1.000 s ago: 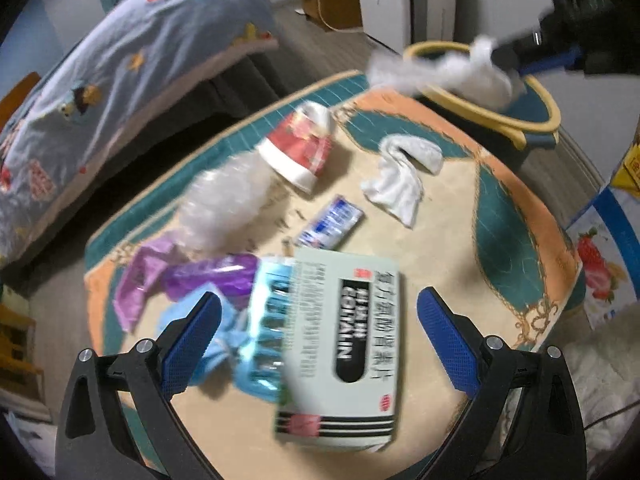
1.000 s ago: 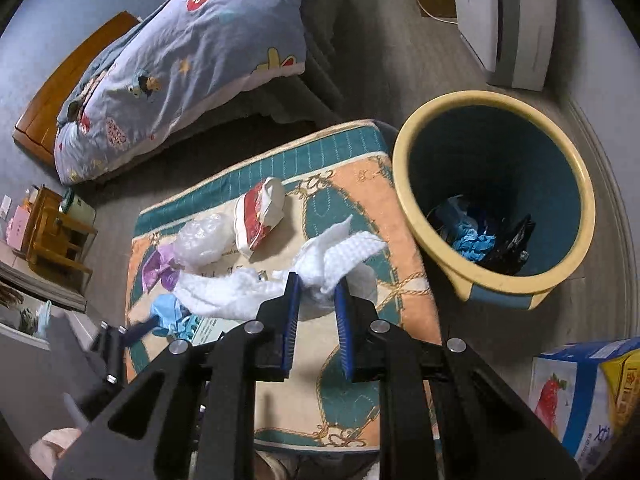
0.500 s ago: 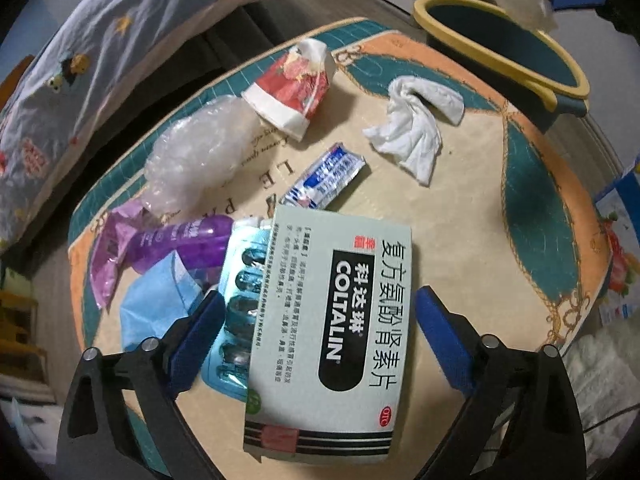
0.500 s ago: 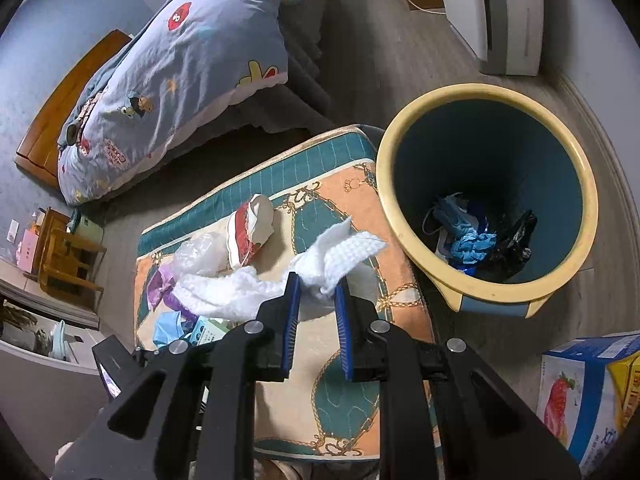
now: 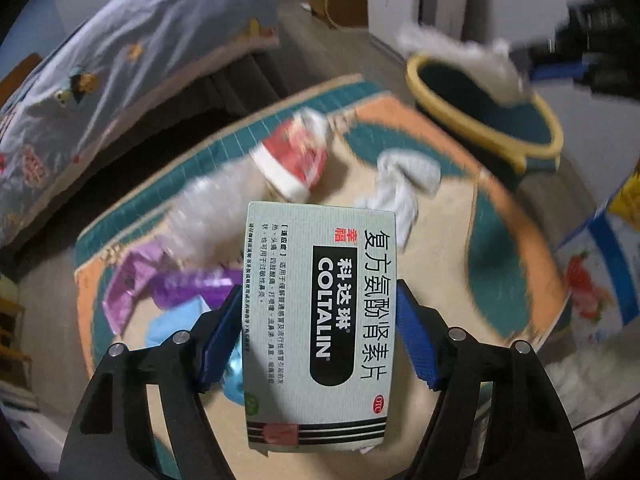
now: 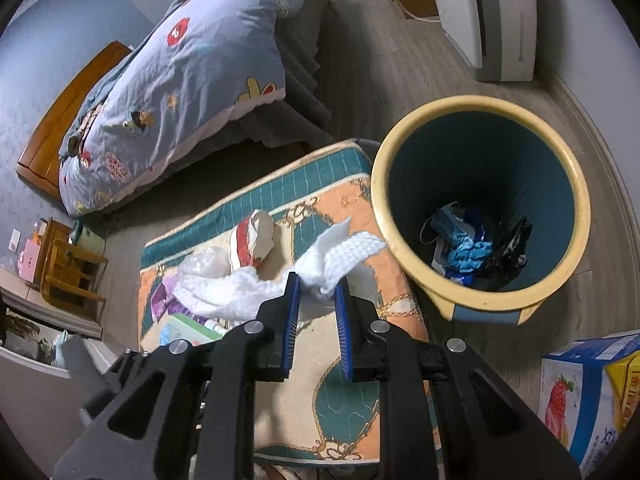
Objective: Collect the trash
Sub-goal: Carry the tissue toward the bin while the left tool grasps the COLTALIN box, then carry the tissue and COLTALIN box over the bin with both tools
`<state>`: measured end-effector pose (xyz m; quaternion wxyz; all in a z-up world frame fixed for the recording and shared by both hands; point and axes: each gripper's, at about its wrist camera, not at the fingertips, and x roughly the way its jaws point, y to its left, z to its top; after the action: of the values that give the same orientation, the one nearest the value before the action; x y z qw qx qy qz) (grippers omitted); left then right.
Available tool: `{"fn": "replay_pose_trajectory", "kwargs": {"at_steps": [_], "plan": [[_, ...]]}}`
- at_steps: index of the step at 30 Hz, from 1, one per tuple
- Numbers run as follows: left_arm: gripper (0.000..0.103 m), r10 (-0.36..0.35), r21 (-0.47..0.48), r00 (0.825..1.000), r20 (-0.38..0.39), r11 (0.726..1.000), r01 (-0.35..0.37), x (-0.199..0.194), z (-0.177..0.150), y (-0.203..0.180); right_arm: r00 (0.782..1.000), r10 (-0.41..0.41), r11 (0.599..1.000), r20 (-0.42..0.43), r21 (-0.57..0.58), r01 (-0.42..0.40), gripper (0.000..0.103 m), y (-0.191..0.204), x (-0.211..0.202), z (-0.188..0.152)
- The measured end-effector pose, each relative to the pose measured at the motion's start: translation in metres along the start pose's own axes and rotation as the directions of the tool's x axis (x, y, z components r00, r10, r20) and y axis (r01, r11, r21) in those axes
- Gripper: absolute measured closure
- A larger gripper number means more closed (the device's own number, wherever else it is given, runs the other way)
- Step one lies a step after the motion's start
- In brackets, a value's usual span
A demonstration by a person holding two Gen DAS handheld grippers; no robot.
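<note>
Medicine box now lifted; bin holds trash

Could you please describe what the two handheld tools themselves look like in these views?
Both look alike. The left tool and the right tool each have two matte black, angular plastic arms with cut-out openings. Their fingers carry ribbed blue pads on the inner faces. Round silver bolt heads mark the pivots. No cables, sleeves or printed markings are visible.

Patterned mat on the floor carries red wrapper, clear plastic, purple wrapper
</note>
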<state>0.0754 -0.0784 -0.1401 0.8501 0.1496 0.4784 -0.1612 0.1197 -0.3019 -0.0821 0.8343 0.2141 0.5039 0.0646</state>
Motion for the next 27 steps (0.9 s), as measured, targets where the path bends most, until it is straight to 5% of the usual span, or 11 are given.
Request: {"fn": "replay_pose_trajectory", "kwargs": {"at_steps": [11, 27], "plan": [[0.03, -0.018, -0.023, 0.988, 0.152, 1.0, 0.021, -0.037, 0.041, -0.003, 0.995, -0.027, 0.999, 0.092, 0.026, 0.025, 0.086, -0.02, -0.026, 0.015], [0.03, -0.071, -0.015, 0.973, 0.22, 0.997, 0.077, -0.045, 0.083, -0.025, 0.992, -0.049, 0.995, 0.114, 0.096, 0.038, 0.086, -0.067, -0.034, 0.028]]}}
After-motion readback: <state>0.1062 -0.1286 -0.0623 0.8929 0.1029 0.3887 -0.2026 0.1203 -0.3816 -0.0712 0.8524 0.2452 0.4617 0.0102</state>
